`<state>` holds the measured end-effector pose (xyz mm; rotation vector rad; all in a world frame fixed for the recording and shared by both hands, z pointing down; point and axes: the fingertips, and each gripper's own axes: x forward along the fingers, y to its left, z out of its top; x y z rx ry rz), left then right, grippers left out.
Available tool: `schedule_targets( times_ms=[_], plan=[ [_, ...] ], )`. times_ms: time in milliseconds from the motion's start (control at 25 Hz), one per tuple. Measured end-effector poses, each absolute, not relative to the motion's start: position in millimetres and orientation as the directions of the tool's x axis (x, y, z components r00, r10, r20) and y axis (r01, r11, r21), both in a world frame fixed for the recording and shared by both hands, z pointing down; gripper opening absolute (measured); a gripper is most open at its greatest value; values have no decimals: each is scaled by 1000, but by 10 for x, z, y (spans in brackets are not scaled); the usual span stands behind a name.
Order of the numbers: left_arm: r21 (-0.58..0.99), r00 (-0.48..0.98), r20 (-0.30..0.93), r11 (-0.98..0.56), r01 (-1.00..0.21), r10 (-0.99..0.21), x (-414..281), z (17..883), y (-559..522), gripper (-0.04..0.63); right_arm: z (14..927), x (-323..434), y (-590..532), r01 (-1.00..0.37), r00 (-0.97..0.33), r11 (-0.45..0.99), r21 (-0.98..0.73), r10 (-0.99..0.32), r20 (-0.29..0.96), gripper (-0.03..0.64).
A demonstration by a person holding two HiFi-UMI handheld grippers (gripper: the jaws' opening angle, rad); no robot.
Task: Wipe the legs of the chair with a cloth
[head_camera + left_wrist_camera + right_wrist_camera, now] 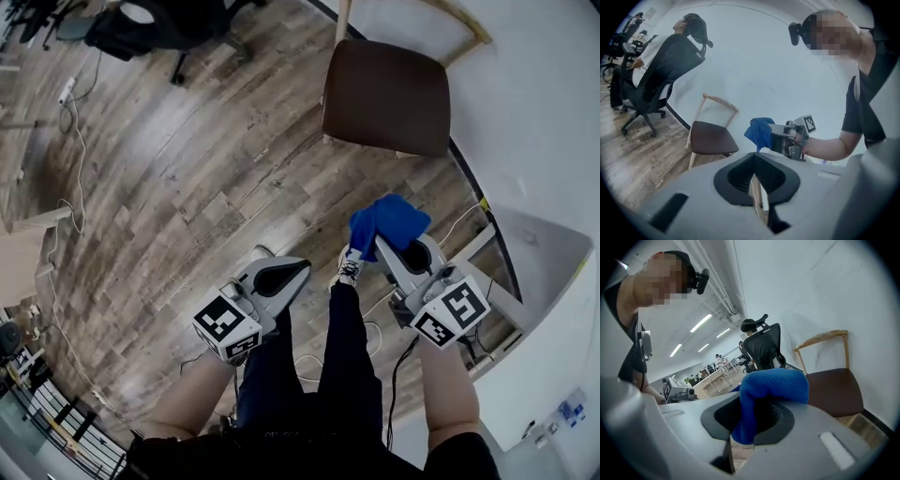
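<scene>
**Cloth Held Clear of Chair**

The right gripper (382, 248) is found clamped on a blue terry cloth (389, 223), right of centre. The left gripper (298, 270), lower centre, is seen closed on nothing. The pale wooden chair with dark brown seat (386, 94) is noted apart, upper right.

Grey L hand-held gripper (298, 269), R hand-held gripper (394, 255), b&w marker cubes (226, 324); navy trousers (352, 366)
</scene>
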<state>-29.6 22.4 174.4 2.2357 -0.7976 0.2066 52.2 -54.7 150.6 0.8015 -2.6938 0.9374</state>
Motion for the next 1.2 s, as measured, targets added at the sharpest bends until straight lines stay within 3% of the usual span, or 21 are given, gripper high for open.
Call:
schedule_targets(
  times_ms=[240, 760, 960, 1200],
  plan=[
    [506, 803, 393, -623, -596, -448, -461, 2479, 190, 0, 2252, 294, -748, -546, -836, 685, -482, -417, 356, 63],
    [430, 775, 234, -652, -624, -588, -707, 4068, -188, 0, 3946, -80, -1146, -538, -836, 735, -414, -399, 377, 63],
    [356, 787, 186, -706, -612, -589, -678, 4548, -298, 0, 4552, -187, -1371, -519, -843, 760, -391, -377, 385, 63],
    [453, 816, 169, -692, -562, -552, -678, 5037, -413, 0, 5247, -280, -1704, -524, -846, 709, -472, -368, 386, 63]
  ],
)
